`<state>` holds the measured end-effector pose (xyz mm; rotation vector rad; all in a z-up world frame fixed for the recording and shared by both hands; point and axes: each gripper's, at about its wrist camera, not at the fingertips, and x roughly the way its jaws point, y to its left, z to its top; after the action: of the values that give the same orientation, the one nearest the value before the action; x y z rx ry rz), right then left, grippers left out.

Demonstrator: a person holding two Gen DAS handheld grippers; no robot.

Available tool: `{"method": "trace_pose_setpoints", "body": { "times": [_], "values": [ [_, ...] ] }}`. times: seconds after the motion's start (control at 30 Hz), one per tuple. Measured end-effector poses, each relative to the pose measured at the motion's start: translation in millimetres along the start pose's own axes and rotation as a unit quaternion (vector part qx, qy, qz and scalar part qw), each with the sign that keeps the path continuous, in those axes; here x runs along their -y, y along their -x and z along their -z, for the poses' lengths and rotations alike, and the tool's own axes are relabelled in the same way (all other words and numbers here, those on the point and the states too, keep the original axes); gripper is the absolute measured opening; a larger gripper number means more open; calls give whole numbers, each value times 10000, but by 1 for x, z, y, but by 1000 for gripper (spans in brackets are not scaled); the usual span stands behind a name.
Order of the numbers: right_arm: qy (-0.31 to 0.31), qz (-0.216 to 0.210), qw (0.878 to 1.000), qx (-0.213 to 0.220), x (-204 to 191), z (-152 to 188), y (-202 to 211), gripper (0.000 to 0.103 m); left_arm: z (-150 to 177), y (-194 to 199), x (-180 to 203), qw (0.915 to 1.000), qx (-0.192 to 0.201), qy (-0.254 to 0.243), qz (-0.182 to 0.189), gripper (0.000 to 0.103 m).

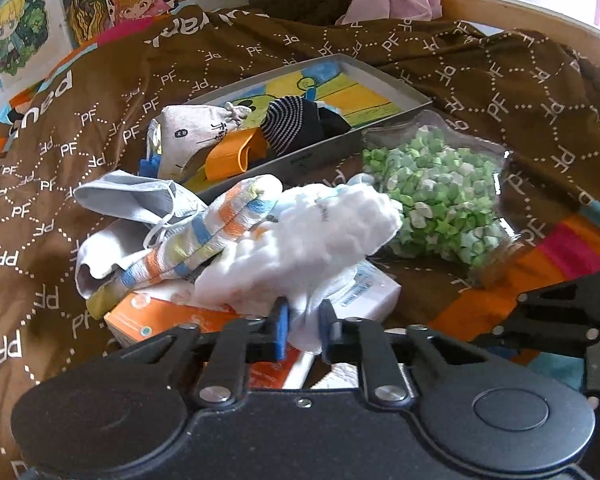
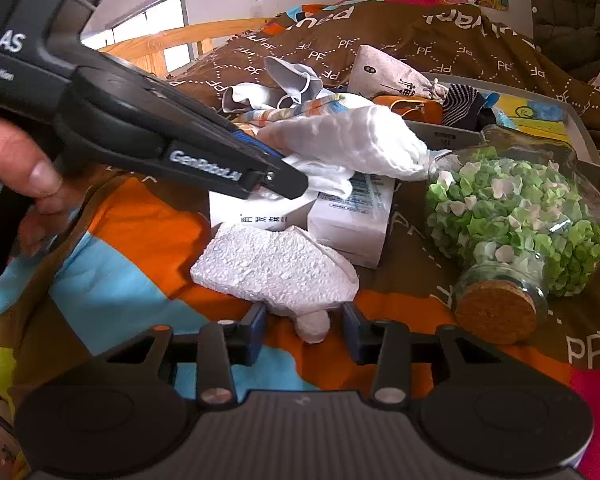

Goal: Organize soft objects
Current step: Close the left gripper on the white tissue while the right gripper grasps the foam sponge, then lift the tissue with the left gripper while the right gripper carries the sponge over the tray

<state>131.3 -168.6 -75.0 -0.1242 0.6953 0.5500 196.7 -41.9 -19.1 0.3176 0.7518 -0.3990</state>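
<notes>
My left gripper [image 1: 303, 330] is shut on a white fluffy cloth [image 1: 319, 232] and holds it above the boxes on the bed; the same gripper [image 2: 288, 180] and cloth [image 2: 351, 144] show in the right wrist view. My right gripper [image 2: 303, 330] is open around the corner of a second white textured cloth [image 2: 276, 268] lying on the bedspread. A striped towel [image 1: 204, 236], a grey face mask [image 1: 140, 200], a linen pouch [image 1: 196, 136] and a striped sock [image 1: 288, 120] lie beyond.
A shallow grey box [image 1: 383, 76] holds the sock, the pouch and an orange clip [image 1: 236, 152]. A corked glass jar of green paper stars [image 2: 515, 216] lies on its side at right. White cartons [image 2: 351, 220] and an orange box [image 1: 160, 316] sit under the cloths.
</notes>
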Motion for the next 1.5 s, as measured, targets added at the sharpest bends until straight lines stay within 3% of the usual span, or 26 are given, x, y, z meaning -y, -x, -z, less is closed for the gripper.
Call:
{"method": "trace_pose_setpoints", "body": {
  "times": [0.4, 0.47, 0.83, 1.2, 1.5],
  "values": [
    [129, 167, 9998, -26, -3, 0, 7, 32, 23, 26, 1, 9991, 54, 289, 300, 10],
    [140, 211, 9996, -86, -3, 0, 8, 19, 28, 31, 2, 9987, 66, 345, 355, 10],
    [371, 526, 9979, -45, -9, 1, 22, 19, 50, 58, 2, 9970, 241, 608, 425, 10],
    [763, 1092, 9888, 673, -27, -6, 71, 19, 59, 91, 0, 9923, 761, 920, 325, 10],
    [701, 1507, 9782, 1248, -20, -14, 90, 19, 37, 111, 4, 9869, 1203, 1059, 178, 10]
  ]
}}
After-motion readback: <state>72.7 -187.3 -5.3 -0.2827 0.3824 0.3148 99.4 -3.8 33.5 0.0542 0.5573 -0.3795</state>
